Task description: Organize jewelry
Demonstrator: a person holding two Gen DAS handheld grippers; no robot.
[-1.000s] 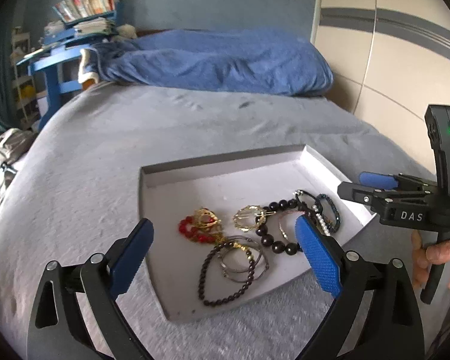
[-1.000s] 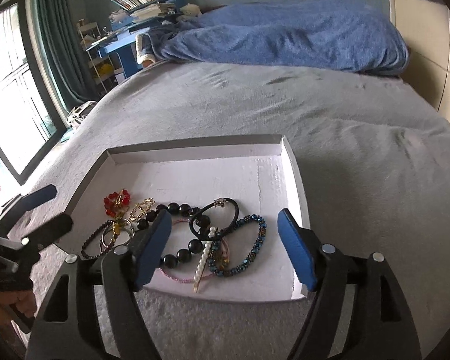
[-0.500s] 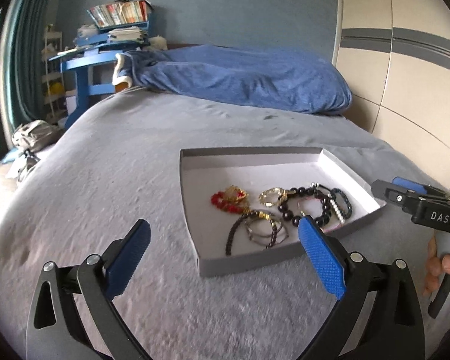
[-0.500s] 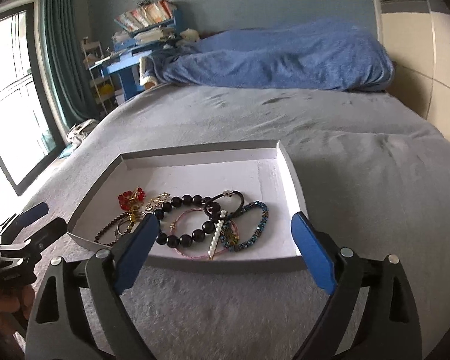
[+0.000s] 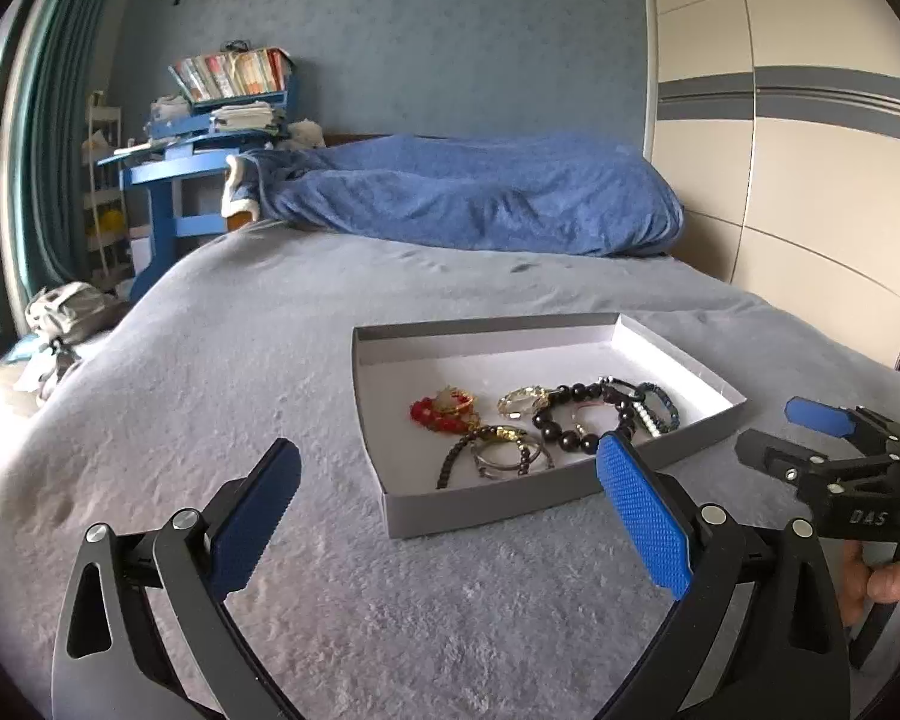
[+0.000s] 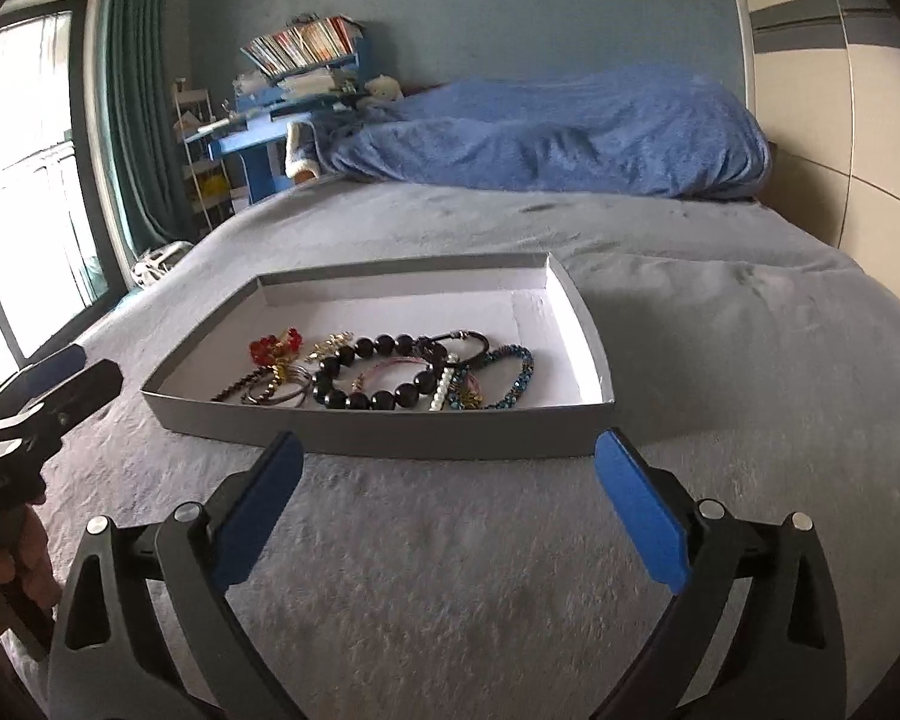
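**One marking legible: "DAS"**

The only readable lettering is "DAS", printed in pale capitals on the black plastic body of the right gripper (image 5: 810, 429), seen at the right edge of the left wrist view. The spines of the stacked books (image 6: 303, 48) are too blurred to read.

Home bedroom, grey-covered bed (image 6: 510, 570), blue duvet (image 6: 558, 132), wardrobe (image 5: 810, 180), curtained window (image 6: 24, 180), cluttered blue desk (image 5: 174, 168)
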